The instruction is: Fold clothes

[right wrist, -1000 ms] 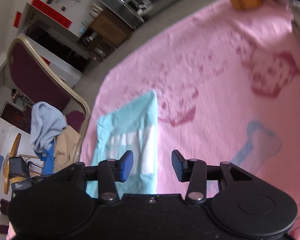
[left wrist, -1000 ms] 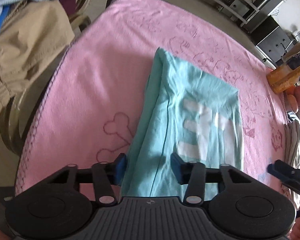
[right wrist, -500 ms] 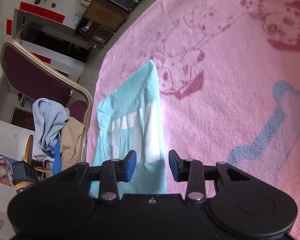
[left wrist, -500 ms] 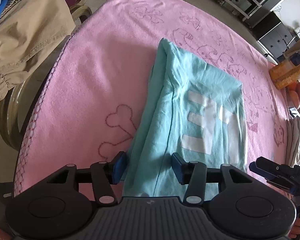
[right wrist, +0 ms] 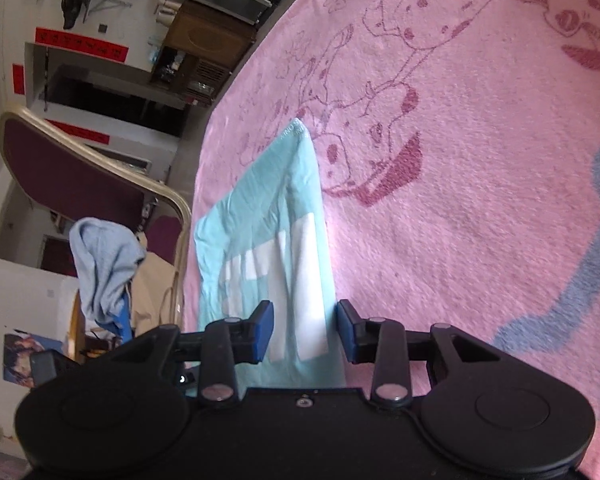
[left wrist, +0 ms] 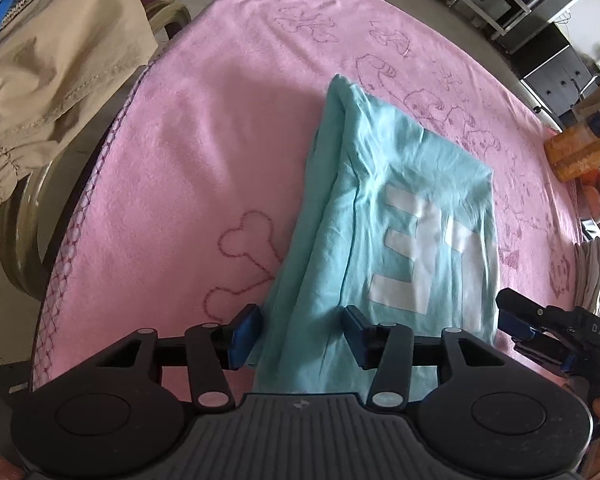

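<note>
A teal T-shirt [left wrist: 400, 208] with white block print lies folded lengthwise on the pink blanket [left wrist: 204, 152]. My left gripper [left wrist: 300, 332] hovers low over the shirt's near left corner. Its jaws are open, with the folded left edge lying between them and the pads clear of the cloth. My right gripper [right wrist: 306, 328] is open over the shirt's [right wrist: 260, 220] near right edge, and the white print sits between its blue pads [right wrist: 264, 330]. In the left wrist view the right gripper [left wrist: 516, 320] shows beside the shirt's right corner.
The blanket's stitched edge [left wrist: 80, 220] runs down the left, above a chair [right wrist: 80, 168] draped with a beige garment [left wrist: 52, 64] and a light blue one [right wrist: 104, 264]. An orange pack [left wrist: 580, 148] and fruit sit at the far right. Open blanket [right wrist: 480, 200] lies right of the shirt.
My right gripper has dropped toward the shirt's near right edge, rolled a little, and its jaws have narrowed slightly. In the left view it has come further in. The left gripper barely moved.
</note>
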`<state>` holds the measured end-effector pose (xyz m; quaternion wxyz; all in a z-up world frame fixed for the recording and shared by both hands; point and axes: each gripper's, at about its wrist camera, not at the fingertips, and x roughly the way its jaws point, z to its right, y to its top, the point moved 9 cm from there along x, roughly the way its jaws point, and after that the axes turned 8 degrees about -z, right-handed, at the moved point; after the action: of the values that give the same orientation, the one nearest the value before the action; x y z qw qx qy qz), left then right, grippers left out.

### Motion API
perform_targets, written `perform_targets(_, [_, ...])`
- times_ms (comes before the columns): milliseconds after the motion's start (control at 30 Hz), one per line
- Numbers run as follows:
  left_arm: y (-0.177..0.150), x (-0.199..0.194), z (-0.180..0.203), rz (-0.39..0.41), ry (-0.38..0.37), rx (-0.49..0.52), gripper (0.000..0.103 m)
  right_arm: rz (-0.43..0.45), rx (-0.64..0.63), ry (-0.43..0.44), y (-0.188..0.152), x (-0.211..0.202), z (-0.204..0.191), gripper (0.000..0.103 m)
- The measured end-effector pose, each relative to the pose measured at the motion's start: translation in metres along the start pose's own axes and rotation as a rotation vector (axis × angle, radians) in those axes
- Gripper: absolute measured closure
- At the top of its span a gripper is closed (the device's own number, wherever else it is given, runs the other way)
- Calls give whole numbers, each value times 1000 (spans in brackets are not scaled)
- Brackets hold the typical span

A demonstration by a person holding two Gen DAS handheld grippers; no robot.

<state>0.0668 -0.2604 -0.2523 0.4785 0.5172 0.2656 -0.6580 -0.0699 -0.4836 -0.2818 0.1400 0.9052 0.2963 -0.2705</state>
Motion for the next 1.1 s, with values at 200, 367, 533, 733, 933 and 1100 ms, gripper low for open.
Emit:
perform_targets(200, [0, 2, 4, -9, 16, 22, 56, 30, 18, 35, 11, 9, -2, 68])
perform_targets(367, [1, 1, 4, -10, 1, 16, 55, 67, 25, 50, 23, 17, -5, 68])
perform_targets(533, [4, 2, 13, -12, -73, 17, 55, 49, 21, 74, 22, 21, -6, 68])
perform_targets(733, [6, 4, 6, -35, -96, -48, 54, 73, 32, 67, 27, 22, -5, 72])
perform_targets(933, [1, 1, 10, -12, -38, 8, 66, 72, 11, -59, 37, 37, -13, 98])
perform_targets(1100, [-3, -7, 14, 25, -3, 41, 92, 119, -271, -344, 27, 42, -57, 98])
